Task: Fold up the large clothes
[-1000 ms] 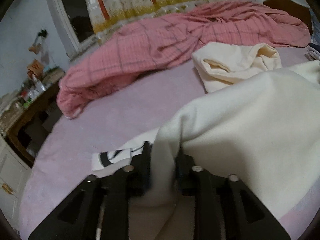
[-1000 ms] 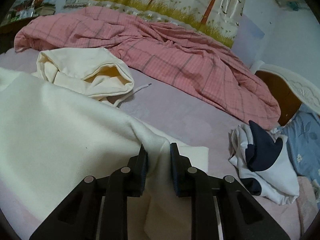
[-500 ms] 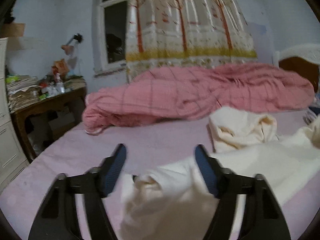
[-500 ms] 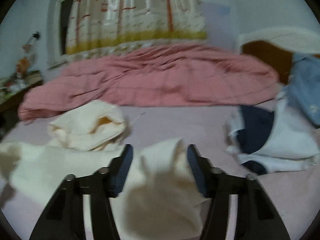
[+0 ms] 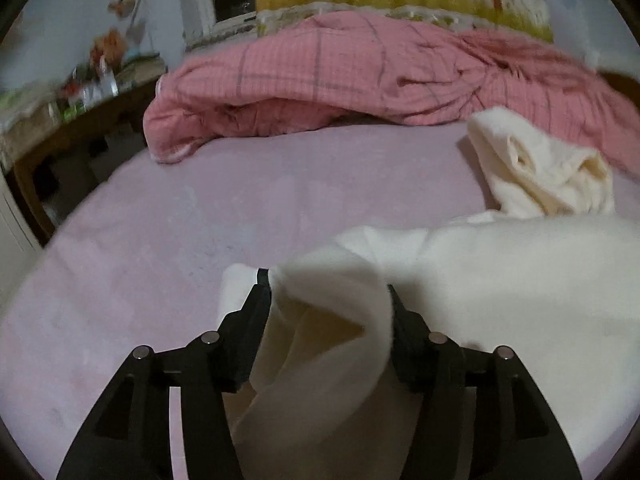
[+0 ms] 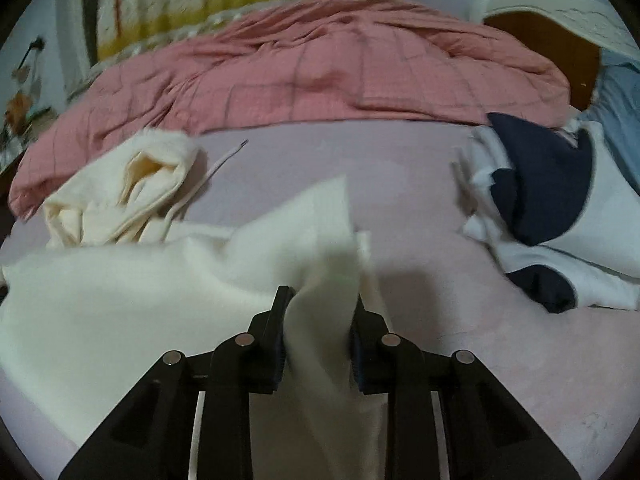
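Note:
A large cream hoodie [image 5: 500,280] lies spread on the pink bed sheet [image 5: 240,208], its hood [image 5: 536,168] bunched at the far side. My left gripper [image 5: 326,288] is open, with a loose fold of the cream fabric lying between its jaws. In the right wrist view the hoodie [image 6: 132,292] stretches to the left, its hood [image 6: 128,184] and drawstring [image 6: 224,158] beyond. My right gripper [image 6: 320,300] is open too, with a raised fold of cream fabric between its jaws.
A rumpled pink checked quilt [image 5: 360,76] runs along the far side of the bed. A white and navy garment [image 6: 552,216] lies at the right. A cluttered wooden desk [image 5: 60,112] stands off the bed's left edge. A wooden headboard [image 6: 560,20] is at the far right.
Both grippers were shut on the cream hoodie a second ago. They opened and let go, and now sit lower with the fabric slack between their jaws.

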Action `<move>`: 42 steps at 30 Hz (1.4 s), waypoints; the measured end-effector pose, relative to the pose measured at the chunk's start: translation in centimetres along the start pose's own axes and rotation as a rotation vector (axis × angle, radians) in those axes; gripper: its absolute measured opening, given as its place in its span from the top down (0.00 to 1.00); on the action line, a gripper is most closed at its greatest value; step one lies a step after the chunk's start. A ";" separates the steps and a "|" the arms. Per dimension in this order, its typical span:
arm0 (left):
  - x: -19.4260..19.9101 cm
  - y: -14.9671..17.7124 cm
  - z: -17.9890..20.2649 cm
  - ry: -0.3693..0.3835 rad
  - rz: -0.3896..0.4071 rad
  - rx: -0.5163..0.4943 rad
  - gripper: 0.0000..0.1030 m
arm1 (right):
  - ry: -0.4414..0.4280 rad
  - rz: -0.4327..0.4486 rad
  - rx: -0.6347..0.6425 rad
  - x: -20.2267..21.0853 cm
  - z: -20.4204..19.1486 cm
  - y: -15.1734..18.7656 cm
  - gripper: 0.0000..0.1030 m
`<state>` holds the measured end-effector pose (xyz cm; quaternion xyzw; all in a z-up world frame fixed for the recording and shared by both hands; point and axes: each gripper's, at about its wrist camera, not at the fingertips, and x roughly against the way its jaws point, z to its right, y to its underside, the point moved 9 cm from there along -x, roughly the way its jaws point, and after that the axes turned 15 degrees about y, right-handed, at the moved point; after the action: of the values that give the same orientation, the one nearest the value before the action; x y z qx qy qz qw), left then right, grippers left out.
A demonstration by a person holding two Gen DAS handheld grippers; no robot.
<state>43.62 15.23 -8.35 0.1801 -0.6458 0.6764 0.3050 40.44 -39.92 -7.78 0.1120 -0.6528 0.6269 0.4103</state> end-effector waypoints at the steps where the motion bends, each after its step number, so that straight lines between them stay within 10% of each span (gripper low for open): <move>1: 0.9 -0.3 -0.2 -0.004 0.034 0.005 0.46 | 0.051 0.024 -0.009 0.3 0.8 -0.3 0.74; 6: 7.0 -2.0 1.3 -0.122 0.244 -0.121 0.45 | 0.134 0.203 -0.071 4.1 3.6 -2.5 0.73; 11: 8.5 -3.2 2.6 -0.089 0.320 -0.150 0.36 | -0.049 0.287 -0.109 7.1 3.1 -4.0 0.73; 15: 5.7 -2.2 3.4 -0.155 0.224 -0.227 0.30 | -0.164 0.143 -0.036 4.5 0.3 -2.7 0.73; 18: 2.7 -0.6 2.0 -0.278 0.061 -0.234 0.28 | -0.094 -0.014 0.035 0.2 -0.7 0.0 0.74; 27: -1.2 0.9 -0.1 -0.114 -0.082 -0.083 0.26 | -0.055 -0.030 0.064 -1.0 -1.1 1.2 0.73; 33: 6.5 -1.7 2.7 -0.121 0.150 -0.132 0.29 | -0.059 0.062 -0.002 1.6 0.4 -0.2 0.68; 36: 11.6 -4.2 6.2 -0.082 0.304 -0.174 0.22 | -0.033 0.177 -0.003 4.7 0.5 -1.9 0.47; 42: 12.6 -8.7 12.9 -0.008 0.349 -0.282 0.13 | -0.165 0.286 -0.034 11.5 -1.2 -4.4 0.39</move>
<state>37.87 4.60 7.65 0.0236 -0.7564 0.6213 0.2029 36.50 -35.40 3.05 0.0621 -0.7040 0.6565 0.2637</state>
